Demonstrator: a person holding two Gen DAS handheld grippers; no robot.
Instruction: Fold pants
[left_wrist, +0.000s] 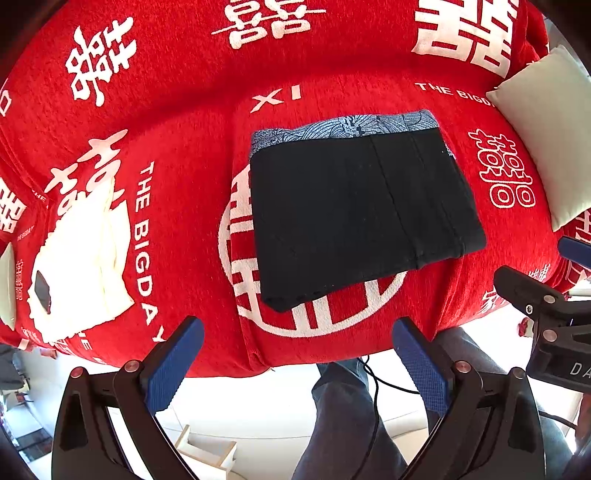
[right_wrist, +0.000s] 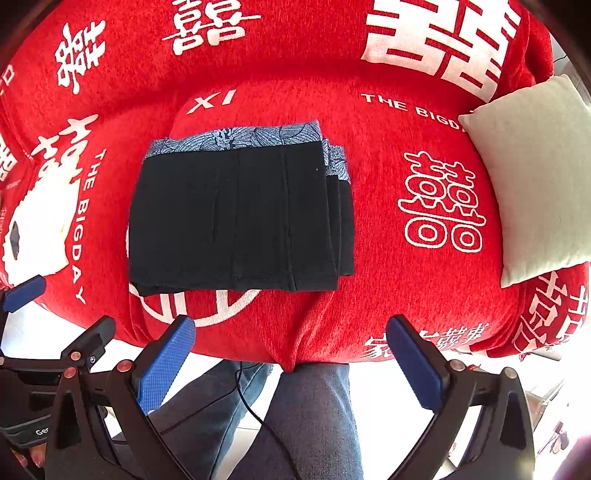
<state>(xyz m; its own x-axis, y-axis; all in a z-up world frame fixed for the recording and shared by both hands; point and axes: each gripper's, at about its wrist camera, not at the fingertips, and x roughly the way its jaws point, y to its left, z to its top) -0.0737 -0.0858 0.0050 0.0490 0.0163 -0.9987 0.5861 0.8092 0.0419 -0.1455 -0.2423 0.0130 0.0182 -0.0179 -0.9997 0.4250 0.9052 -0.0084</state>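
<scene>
Red cover (left_wrist: 184, 155) printed with white characters fills both views. Your pants (left_wrist: 354, 210), black with a blue patterned waistband, lie folded flat at frame centre. Your left gripper (left_wrist: 297, 363) and right gripper (right_wrist: 290, 360) hang wide open and empty below them. Expect soft, light, limp cloth; pinch the stacked layers at a near corner.

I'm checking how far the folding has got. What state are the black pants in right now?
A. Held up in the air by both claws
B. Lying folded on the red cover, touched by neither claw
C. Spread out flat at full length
B: the pants lie as a compact folded stack on the red cover, while the left claw and right claw are both open and clear of them.
</scene>
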